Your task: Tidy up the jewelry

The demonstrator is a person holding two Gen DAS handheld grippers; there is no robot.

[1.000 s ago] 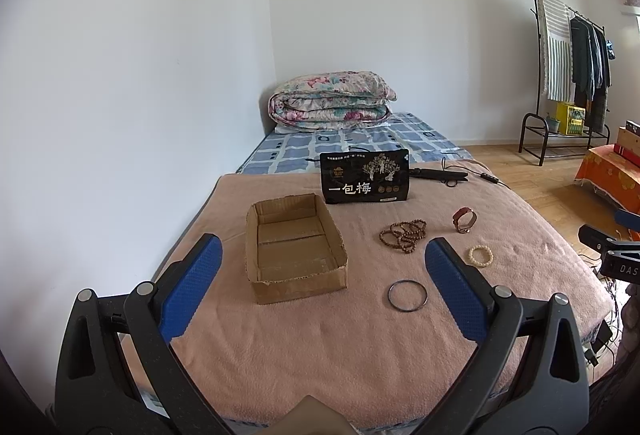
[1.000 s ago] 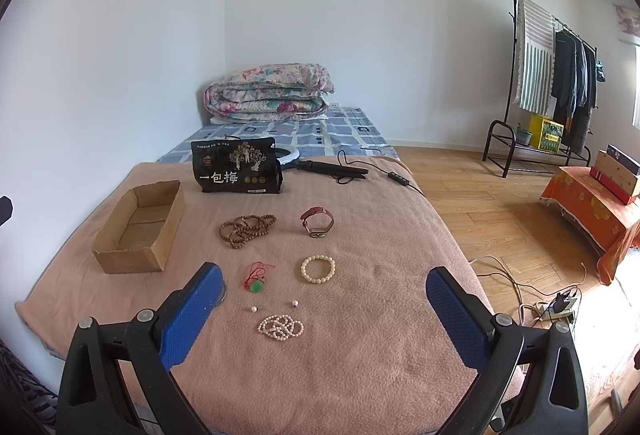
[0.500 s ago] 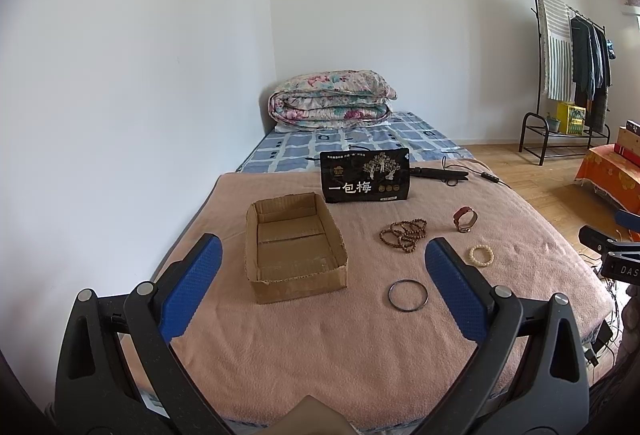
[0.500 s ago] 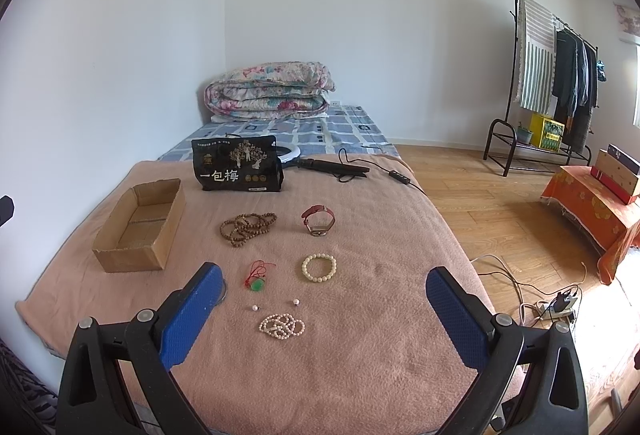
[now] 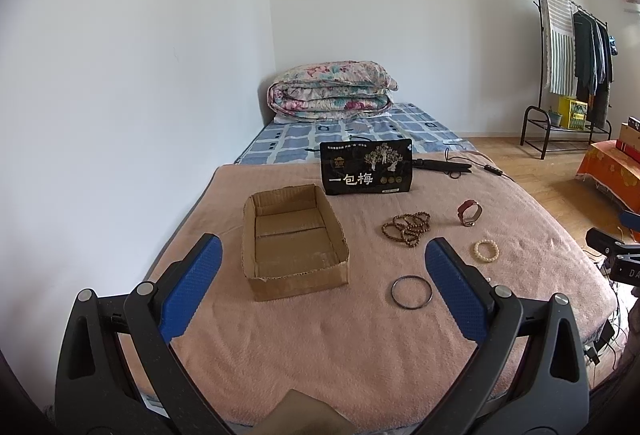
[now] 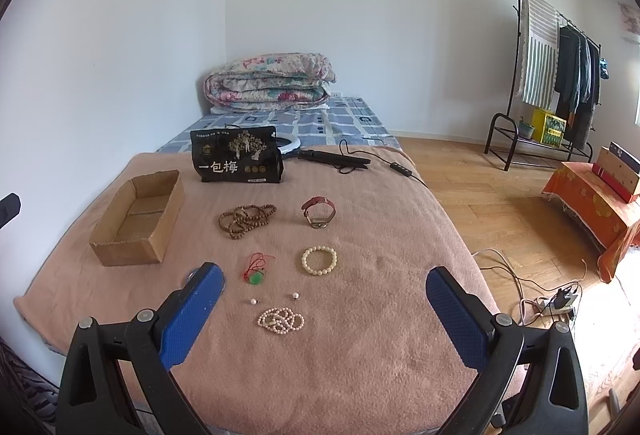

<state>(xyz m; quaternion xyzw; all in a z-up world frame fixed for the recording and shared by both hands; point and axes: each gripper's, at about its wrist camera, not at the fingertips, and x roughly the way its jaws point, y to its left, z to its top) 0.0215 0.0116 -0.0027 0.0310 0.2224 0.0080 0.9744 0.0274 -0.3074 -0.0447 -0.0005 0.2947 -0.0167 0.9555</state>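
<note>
We held the left gripper (image 5: 320, 267) and right gripper (image 6: 324, 295) above the bed's pink blanket (image 6: 360, 355), jaws of both spread wide and empty. The bracelets, watch (image 6: 318, 213) and pearl strand (image 6: 281, 321) lay loose on the blanket, right of the empty cardboard box (image 5: 294, 239).

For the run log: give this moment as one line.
left gripper: open, empty | right gripper: open, empty | cardboard box: empty | jewelry on blanket: untouched

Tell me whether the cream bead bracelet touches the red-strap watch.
Apart. The right wrist view shows bare pink blanket between the cream bead bracelet and the red-strap watch.
</note>
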